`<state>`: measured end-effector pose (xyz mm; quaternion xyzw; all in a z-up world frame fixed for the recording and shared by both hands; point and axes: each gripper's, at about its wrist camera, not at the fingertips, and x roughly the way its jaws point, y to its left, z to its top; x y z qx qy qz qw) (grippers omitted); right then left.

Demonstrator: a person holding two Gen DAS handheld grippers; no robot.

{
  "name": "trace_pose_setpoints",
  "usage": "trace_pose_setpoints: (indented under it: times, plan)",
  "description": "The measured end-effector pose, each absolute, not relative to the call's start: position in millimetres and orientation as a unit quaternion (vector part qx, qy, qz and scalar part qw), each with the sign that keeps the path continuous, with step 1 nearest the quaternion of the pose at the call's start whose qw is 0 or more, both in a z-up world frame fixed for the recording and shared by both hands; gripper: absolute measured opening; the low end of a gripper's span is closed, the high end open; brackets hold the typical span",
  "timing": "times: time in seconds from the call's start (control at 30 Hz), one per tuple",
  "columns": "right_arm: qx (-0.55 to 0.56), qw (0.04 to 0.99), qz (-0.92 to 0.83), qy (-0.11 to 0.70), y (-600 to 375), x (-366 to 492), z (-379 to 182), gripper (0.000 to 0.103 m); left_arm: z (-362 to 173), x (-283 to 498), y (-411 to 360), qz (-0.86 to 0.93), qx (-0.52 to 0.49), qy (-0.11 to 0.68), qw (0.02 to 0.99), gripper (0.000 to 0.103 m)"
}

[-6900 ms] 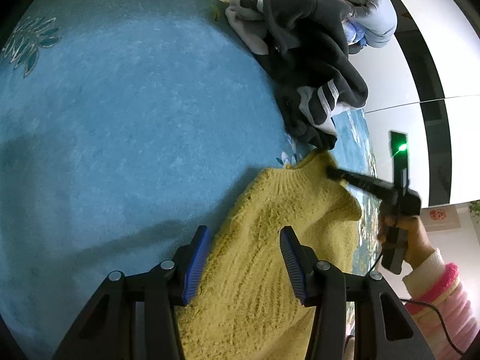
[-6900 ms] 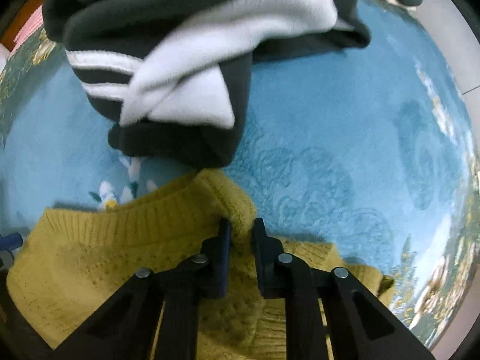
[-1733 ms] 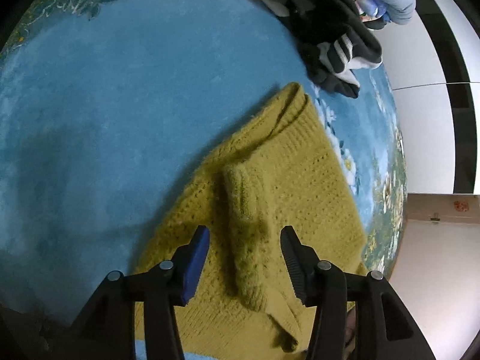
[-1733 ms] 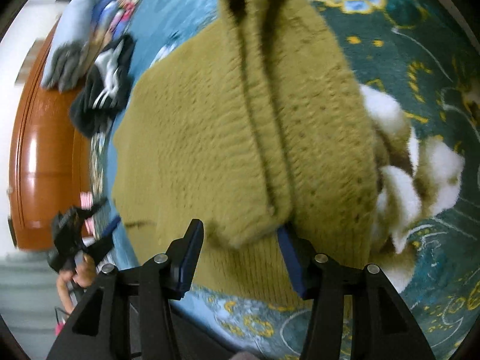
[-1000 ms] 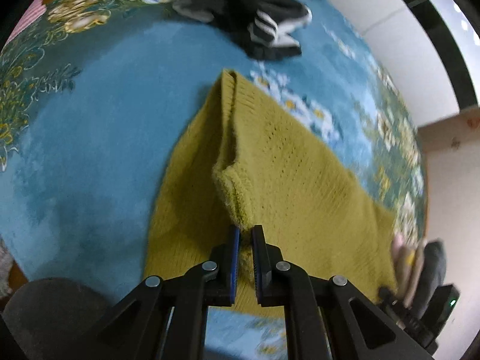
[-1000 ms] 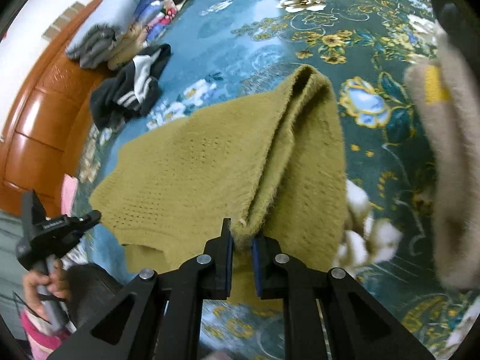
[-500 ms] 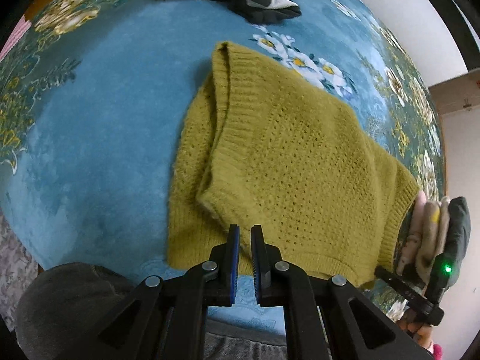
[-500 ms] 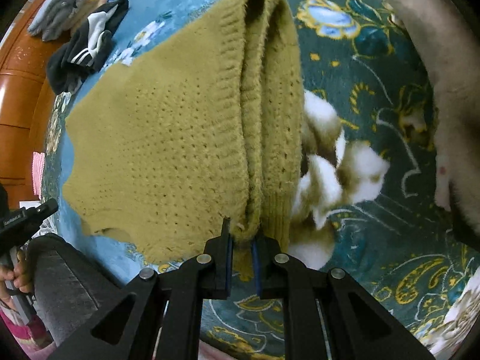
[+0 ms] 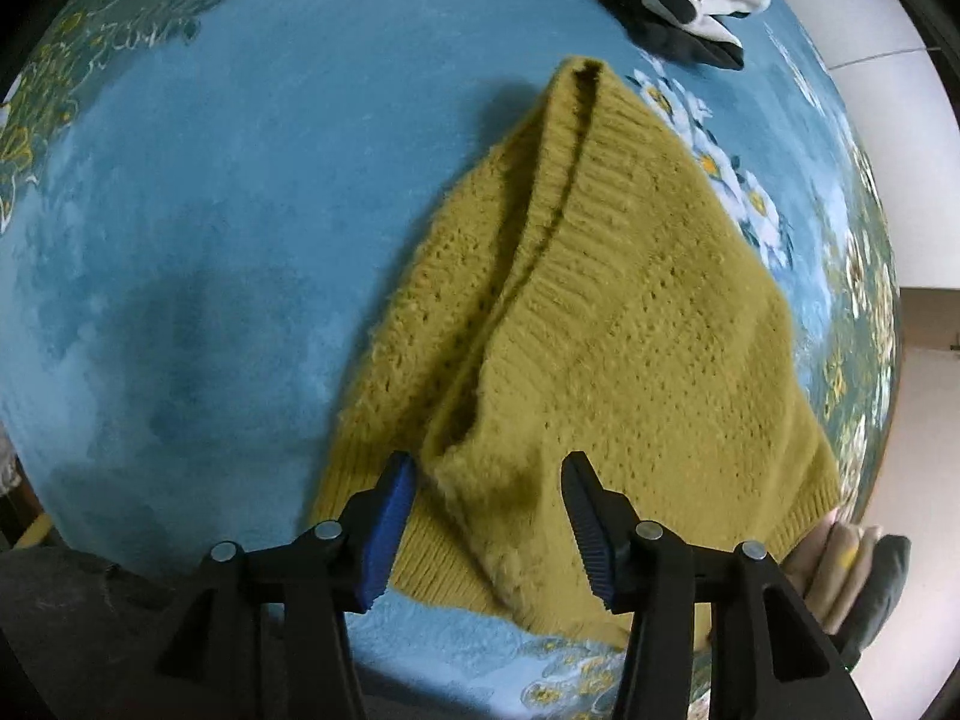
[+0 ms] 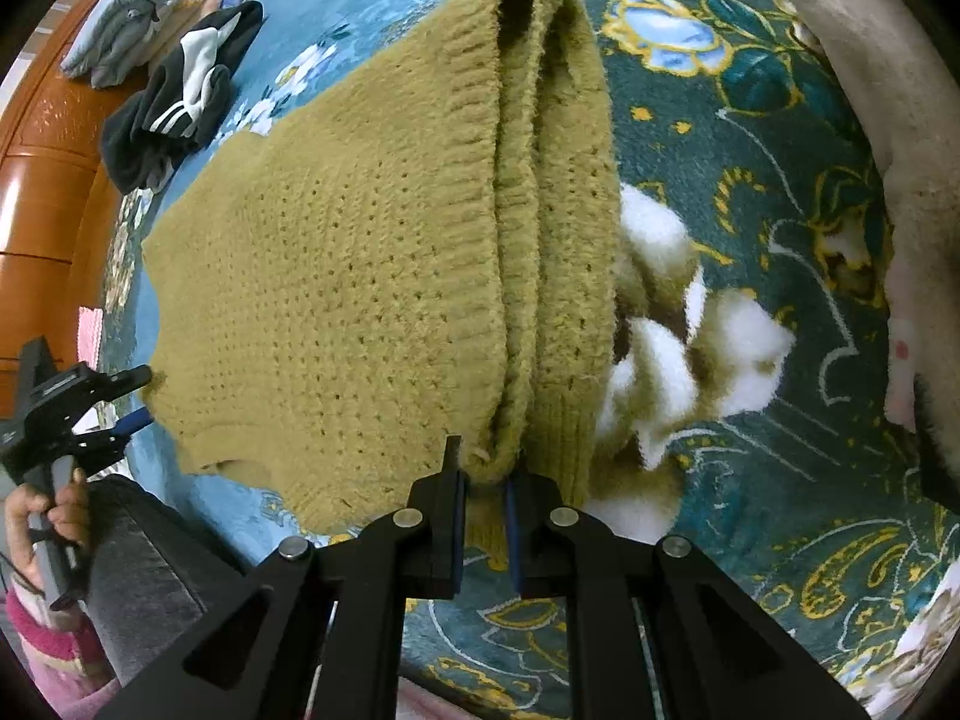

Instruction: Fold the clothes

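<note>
Two tools worked the mustard sweater (image 9: 630,324), which lay doubled over on the blue floral blanket (image 9: 240,180). Left tool (image 9: 489,516) hung spread and empty above one corner; right tool (image 10: 483,483) pinched the ribbed hem. Judged mid-fold, that corner wanted laying flat and letting go.

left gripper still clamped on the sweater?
No, in the left wrist view the left gripper is open, its blue pads spread either side of the yellow sweater's folded edge.
</note>
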<state>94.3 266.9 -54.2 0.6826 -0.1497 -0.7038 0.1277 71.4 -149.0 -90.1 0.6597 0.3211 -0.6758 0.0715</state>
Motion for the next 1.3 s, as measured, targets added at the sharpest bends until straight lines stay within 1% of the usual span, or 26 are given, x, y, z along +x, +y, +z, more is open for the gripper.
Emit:
trace_pose_setpoints:
  times: [0.03, 0.1, 0.17, 0.27, 0.37, 0.47, 0.53, 0.57, 0.6, 0.63, 0.67, 0.7, 0.77, 0.83, 0.9, 0.97, 1.07, 1.17, 1.23, 1.3]
  plan:
    - [0.682, 0.128, -0.703, -0.152, 267, 94, -54, 0.011, -90, 72, -148, -0.678, 0.659, 0.319, 0.072, 0.024]
    - [0.683, 0.128, -0.703, -0.154, 267, 94, -55, 0.011, -86, 73, -145, -0.680, 0.661, 0.309, 0.072, 0.017]
    - [0.682, 0.129, -0.703, -0.152, 267, 94, -54, 0.011, -81, 75, -140, -0.685, 0.663, 0.295, 0.068, 0.016]
    - [0.682, 0.132, -0.704, -0.147, 267, 94, -53, 0.011, -65, 77, -118, -0.705, 0.677, 0.206, 0.037, 0.016]
    - [0.685, 0.131, -0.704, -0.138, 268, 93, -53, 0.011, -64, 78, -94, -0.701, 0.702, 0.127, 0.005, 0.016]
    - [0.685, 0.131, -0.703, -0.137, 270, 93, -53, 0.011, -74, 77, -91, -0.686, 0.718, 0.117, 0.016, 0.019]
    - [0.685, 0.132, -0.703, -0.138, 271, 93, -53, 0.012, -73, 77, -97, -0.688, 0.712, 0.140, 0.017, 0.019]
    - [0.685, 0.132, -0.703, -0.138, 271, 93, -53, 0.012, -71, 77, -102, -0.691, 0.704, 0.161, 0.015, 0.025]
    - [0.684, 0.133, -0.703, -0.139, 272, 93, -53, 0.012, -69, 77, -108, -0.694, 0.697, 0.181, 0.012, 0.033]
    - [0.683, 0.133, -0.705, -0.138, 272, 93, -51, 0.012, -66, 77, -113, -0.697, 0.689, 0.201, 0.010, 0.038]
    - [0.679, 0.134, -0.710, -0.133, 272, 92, -46, 0.013, -64, 77, -118, -0.699, 0.680, 0.220, 0.008, 0.046]
    - [0.673, 0.135, -0.716, -0.127, 270, 91, -40, 0.015, -62, 77, -124, -0.701, 0.671, 0.240, 0.006, 0.052]
    - [0.657, 0.142, -0.731, -0.117, 267, 87, -26, 0.021, -58, 77, -136, -0.705, 0.651, 0.279, 0.006, 0.056]
    - [0.640, 0.155, -0.743, -0.116, 263, 81, -12, 0.038, -58, 74, -151, -0.711, 0.635, 0.302, 0.025, 0.057]
    - [0.624, 0.165, -0.754, -0.124, 261, 70, 0, 0.041, -60, 66, -164, -0.711, 0.622, 0.325, 0.037, 0.058]
    - [0.611, 0.168, -0.763, -0.127, 258, 54, 6, 0.048, -66, 54, -173, -0.706, 0.614, 0.352, 0.037, 0.058]
    - [0.600, 0.145, -0.775, -0.135, 265, 25, 10, 0.049, -75, 36, -186, -0.696, 0.601, 0.390, 0.037, 0.058]
    - [0.608, 0.093, -0.767, -0.183, 288, -4, 5, 0.049, -83, 17, -199, -0.686, 0.587, 0.429, 0.037, 0.058]
    - [0.609, 0.076, -0.760, -0.214, 296, -20, -2, 0.049, -89, 5, -208, -0.678, 0.577, 0.454, 0.037, 0.058]
    - [0.606, 0.064, -0.758, -0.232, 303, -35, -6, 0.049, -91, -8, -213, -0.677, 0.577, 0.455, 0.041, 0.058]
